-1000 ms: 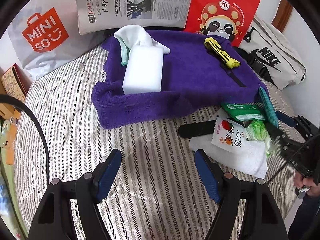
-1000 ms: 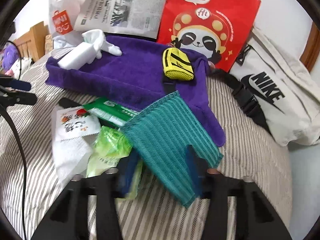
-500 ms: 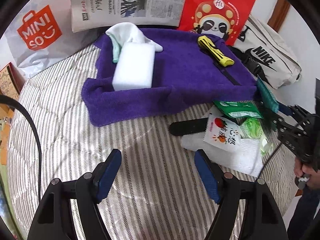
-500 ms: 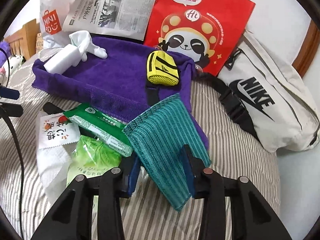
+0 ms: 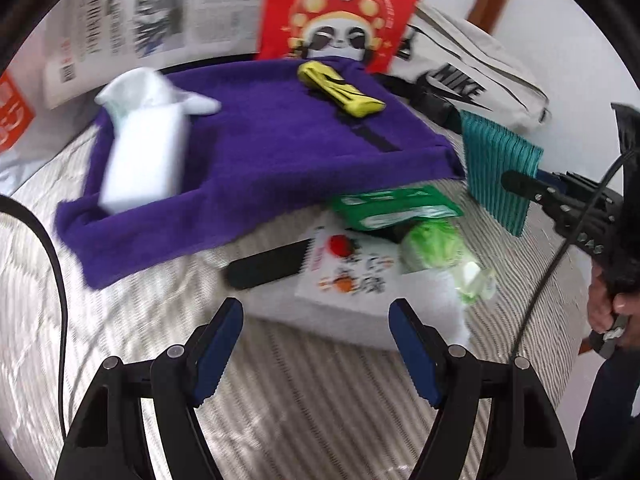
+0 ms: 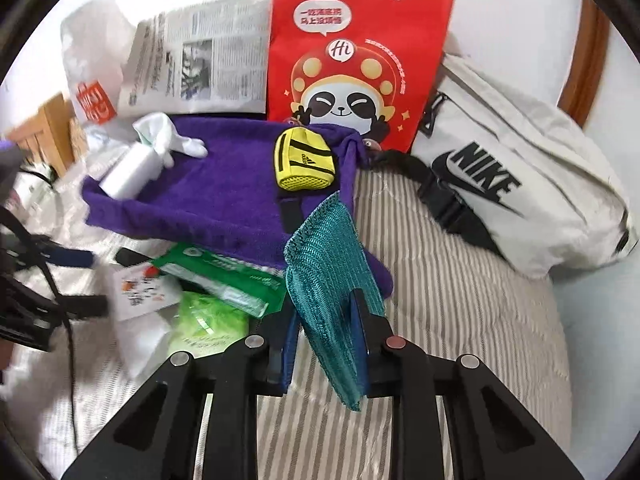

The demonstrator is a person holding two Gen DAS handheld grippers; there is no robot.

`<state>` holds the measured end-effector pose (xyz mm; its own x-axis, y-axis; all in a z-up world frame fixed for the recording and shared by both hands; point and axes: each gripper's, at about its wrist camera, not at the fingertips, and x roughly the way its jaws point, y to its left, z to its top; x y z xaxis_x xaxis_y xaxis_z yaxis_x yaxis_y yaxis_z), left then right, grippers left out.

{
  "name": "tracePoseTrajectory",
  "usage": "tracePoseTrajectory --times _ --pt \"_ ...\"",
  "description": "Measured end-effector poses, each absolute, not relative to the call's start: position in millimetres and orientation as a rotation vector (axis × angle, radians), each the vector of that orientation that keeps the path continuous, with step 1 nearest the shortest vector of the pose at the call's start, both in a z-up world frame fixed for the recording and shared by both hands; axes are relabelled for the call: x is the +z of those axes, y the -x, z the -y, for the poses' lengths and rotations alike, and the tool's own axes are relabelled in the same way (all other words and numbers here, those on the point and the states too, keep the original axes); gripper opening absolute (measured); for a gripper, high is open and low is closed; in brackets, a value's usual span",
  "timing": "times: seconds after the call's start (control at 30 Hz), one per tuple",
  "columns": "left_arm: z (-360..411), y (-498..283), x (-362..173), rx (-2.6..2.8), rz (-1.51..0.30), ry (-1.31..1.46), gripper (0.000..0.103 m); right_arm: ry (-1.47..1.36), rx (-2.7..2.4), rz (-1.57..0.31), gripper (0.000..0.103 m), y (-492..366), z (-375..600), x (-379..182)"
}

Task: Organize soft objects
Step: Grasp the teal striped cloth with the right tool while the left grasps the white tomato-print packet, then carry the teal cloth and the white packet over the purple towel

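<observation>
My right gripper (image 6: 326, 320) is shut on a teal ribbed cloth (image 6: 328, 256) and holds it above the bed, next to the purple towel's near corner; the cloth also shows hanging in the left wrist view (image 5: 496, 164). The purple towel (image 5: 260, 160) carries a white sponge block (image 5: 144, 164), a white sock (image 5: 156, 88) and a yellow pouch (image 5: 340, 88). My left gripper (image 5: 316, 344) is open and empty above the striped sheet, just short of a white packet pile (image 5: 352, 280).
Green snack packets (image 5: 392, 208), a bagged lettuce (image 5: 436, 244) and a black flat object (image 5: 268, 268) lie by the towel. A red panda bag (image 6: 360, 60), newspaper (image 6: 200, 68), Miniso bag (image 6: 92, 80) and white Nike bag (image 6: 512, 184) stand behind.
The right gripper has lifted the teal cloth off the bed and its jaws have closed on it. The left gripper has swung right toward the packets.
</observation>
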<state>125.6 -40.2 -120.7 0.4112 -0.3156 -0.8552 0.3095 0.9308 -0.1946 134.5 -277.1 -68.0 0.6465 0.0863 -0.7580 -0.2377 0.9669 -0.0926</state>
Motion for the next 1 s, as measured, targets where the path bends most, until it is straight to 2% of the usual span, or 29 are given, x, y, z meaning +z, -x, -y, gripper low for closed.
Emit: tracePoseTrajectory --times 0.33,0.5,0.57,0.63,0.7,0.8,1.0 --pt "83 -148 -139 -0.423 -1.107 -0.136 0.075 0.083 0.208 -0.876 0.024 -128 301 -72" --pt "103 -146 -145 -0.394 -1.068 -0.291 0.075 0.082 0.175 -0.877 0.023 -140 306 -77" --pt "107 -145 -145 -0.404 -1.051 -0.31 0.069 0.076 0.172 -0.886 0.023 -144 308 -81" --pt "105 -145 -144 -0.417 -1.052 -0.294 0.045 0.071 0.165 -0.88 0.022 -145 311 -81" --pt "101 -143 -141 -0.425 -1.036 -0.29 0.035 0.064 0.159 -0.879 0.021 -144 313 -80" --pt "93 -142 -137 -0.439 -1.038 -0.252 0.031 0.037 0.155 -0.877 0.02 -141 318 -77" --pt "77 -139 -130 -0.452 -1.028 -0.179 0.03 0.019 0.143 -0.873 0.02 -134 320 -70"
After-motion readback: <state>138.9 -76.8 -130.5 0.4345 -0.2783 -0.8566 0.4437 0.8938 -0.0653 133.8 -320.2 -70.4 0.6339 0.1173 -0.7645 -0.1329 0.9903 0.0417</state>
